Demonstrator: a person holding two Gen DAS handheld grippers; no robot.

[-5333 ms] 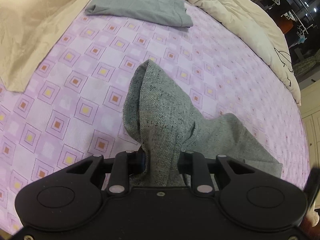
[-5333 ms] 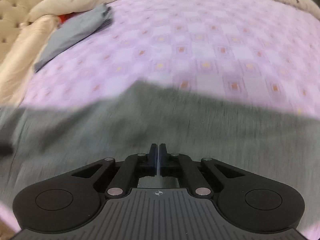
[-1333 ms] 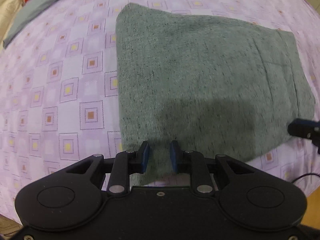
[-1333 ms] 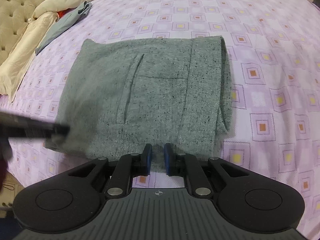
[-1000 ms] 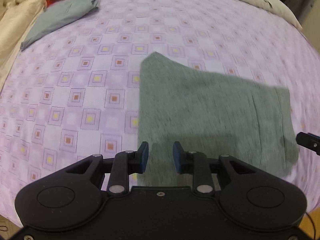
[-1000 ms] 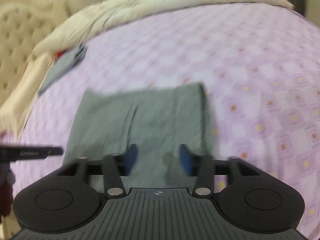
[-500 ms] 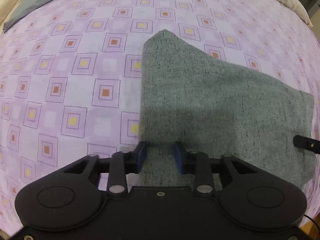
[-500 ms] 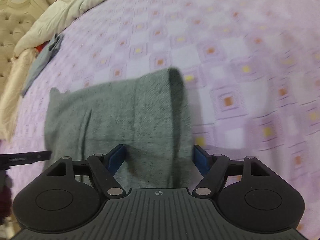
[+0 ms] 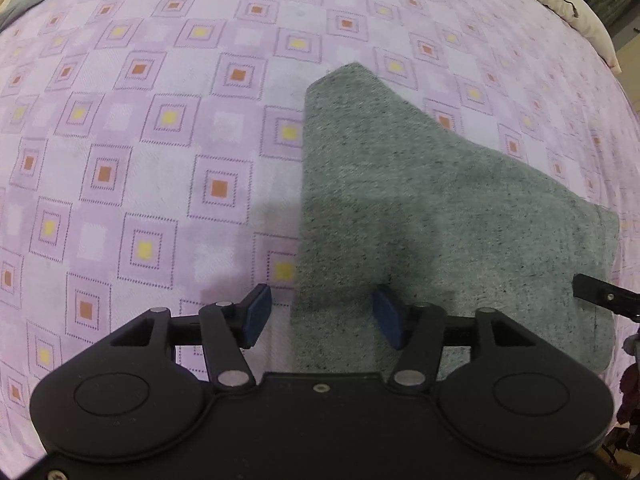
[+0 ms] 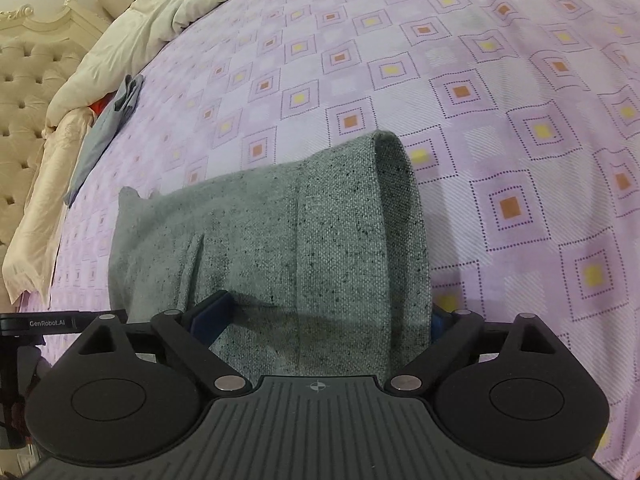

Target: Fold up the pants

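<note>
Left hand-held gripper (image 9: 320,314): jaws spreading wide and opening further; the near left corner of the pants lies between the blue pads, but neither pad presses it. Nothing gripped.
Right hand-held gripper (image 10: 320,320): jaws swinging out to full width, straddling the near right end of the bundle; cloth sits between the pads, loose, not pinched.
Pants (image 10: 280,248): a grey speckled, folded packet lying flat on the bed (image 9: 140,140), lower centre of the right wrist view, rolled fold edge along its right side; in the left wrist view it fills the centre and right.
Just changed: a second ago both sets of pads stood much closer together; now they gape, and both cameras sit lower and closer over the cloth.
Against the first frames: then the left one pinched a raised hump of fabric and the right one was shut over a spread sheet of grey; now the cloth is a compact rectangle.
Meaning: looks like a release after the last fold, so the job seems nearly or fully done.
Background: cream duvet (image 10: 152,12) and a grey garment (image 10: 104,128) at upper left, well apart.
</note>
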